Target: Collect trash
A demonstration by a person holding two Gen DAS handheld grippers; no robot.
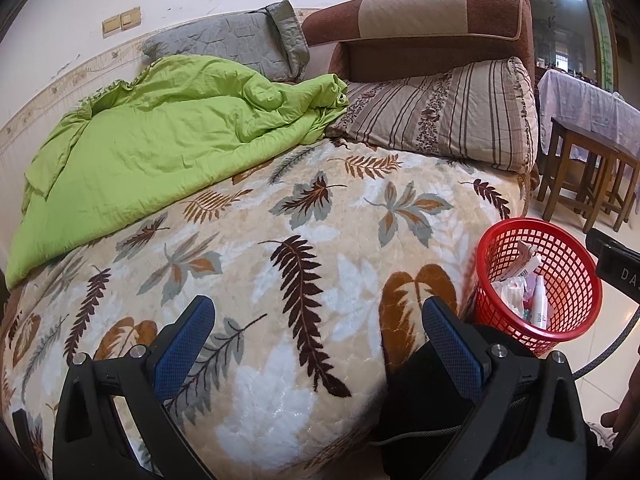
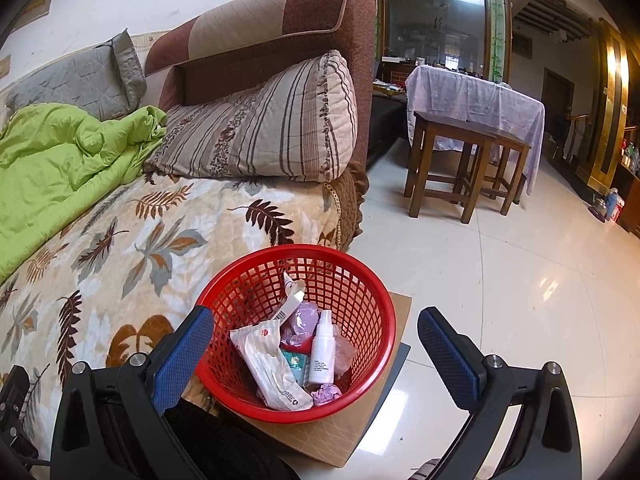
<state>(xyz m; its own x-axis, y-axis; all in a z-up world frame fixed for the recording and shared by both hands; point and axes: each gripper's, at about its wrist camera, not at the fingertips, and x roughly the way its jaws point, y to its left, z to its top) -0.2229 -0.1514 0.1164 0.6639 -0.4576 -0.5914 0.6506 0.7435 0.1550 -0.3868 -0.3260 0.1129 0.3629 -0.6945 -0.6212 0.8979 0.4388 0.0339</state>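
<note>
Left gripper point(image 1: 318, 332) open and empty above the blanket point(image 1: 280, 240); right gripper point(image 2: 316, 346) open and empty over the red basket point(image 2: 368, 280) holding trash

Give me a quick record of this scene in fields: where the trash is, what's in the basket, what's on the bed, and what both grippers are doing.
Basket: red basket, on a cardboard sheet on the floor beside the bed
Basket contents: white spray bottle, crinkled white wrapper, purple wads, a tube
Bed: leaf-print blanket, green quilt, striped pillow; no loose trash visible
Left gripper: open, empty, over the blanket
Right gripper: open, empty, above the basket
</note>
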